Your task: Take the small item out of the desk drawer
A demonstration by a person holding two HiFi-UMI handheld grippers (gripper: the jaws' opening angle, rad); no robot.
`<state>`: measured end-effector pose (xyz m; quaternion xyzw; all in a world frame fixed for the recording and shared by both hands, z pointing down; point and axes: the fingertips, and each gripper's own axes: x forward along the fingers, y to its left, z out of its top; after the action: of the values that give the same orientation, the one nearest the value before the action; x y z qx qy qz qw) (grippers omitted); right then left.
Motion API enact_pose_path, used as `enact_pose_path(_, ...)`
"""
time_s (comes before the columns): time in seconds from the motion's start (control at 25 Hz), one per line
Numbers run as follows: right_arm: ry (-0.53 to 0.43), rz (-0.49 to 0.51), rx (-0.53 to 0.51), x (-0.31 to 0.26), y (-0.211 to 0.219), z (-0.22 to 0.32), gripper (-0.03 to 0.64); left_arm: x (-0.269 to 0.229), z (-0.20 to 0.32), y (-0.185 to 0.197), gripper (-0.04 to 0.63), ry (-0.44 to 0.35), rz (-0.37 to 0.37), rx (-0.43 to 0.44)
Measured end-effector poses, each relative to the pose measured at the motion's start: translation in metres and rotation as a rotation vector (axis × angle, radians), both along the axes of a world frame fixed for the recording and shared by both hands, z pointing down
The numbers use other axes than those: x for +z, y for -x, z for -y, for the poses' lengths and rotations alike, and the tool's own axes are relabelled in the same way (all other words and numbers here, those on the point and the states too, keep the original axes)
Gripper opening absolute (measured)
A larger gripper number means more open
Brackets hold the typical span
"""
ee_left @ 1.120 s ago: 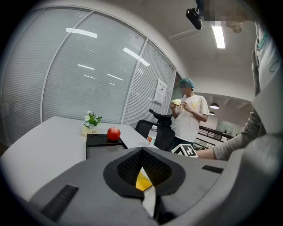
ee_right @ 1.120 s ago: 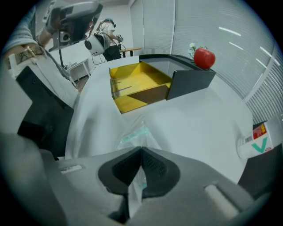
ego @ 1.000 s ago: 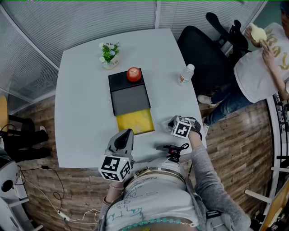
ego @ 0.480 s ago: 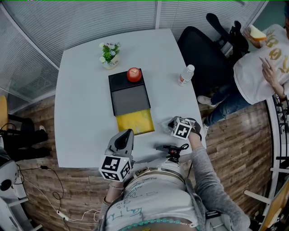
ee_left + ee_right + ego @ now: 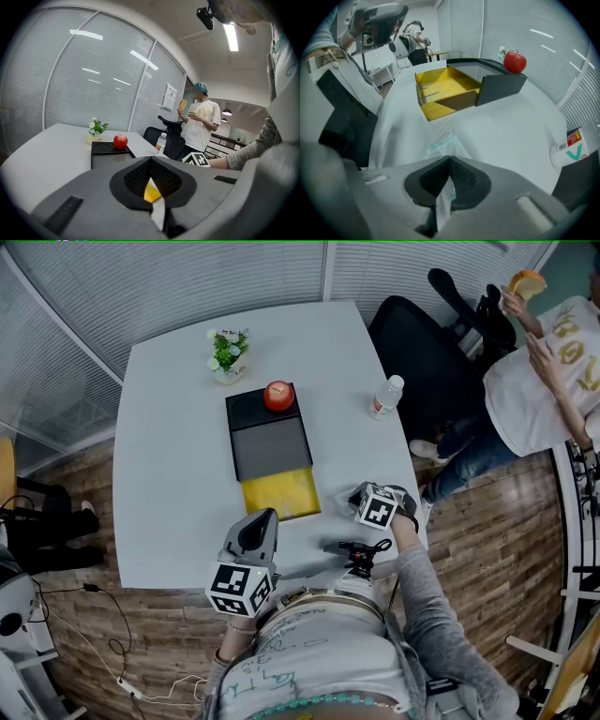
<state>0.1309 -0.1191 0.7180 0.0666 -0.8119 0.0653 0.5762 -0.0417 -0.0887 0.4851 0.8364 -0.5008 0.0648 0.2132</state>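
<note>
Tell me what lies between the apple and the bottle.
Nothing: only bare table separates the apple and bottle, clearest in the head view.

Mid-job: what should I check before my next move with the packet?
1. Right gripper shut on the packet: ok.
2. Packet outside the drawer: ok, it is over the table.
3. Nothing else left in the drawer: ok, only the yellow floor shows.
4. Left gripper free: ok, jaws together, nothing held.
5. Bottle and apple apart from the packet: ok.
6. Packet resting flat on the table: cannot tell.
</note>
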Motion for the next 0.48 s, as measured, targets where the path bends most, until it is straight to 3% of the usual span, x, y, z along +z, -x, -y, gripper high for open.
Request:
enact_pose_path(0.28, -0.001, 0.015, 0.023, -0.0013, -0.0024, 0.0022, 0.023, -0.0023, 0.0004, 0.0003, -0.003, -0.015, -0.007, -0.006)
enact_pose_path(0.48, 0.026, 0.011, 0.033, -0.0088, -0.0057, 0.0012, 0.136, -0.0024, 0.0011, 0.0023, -0.003, -0.018, -0.006, -0.003)
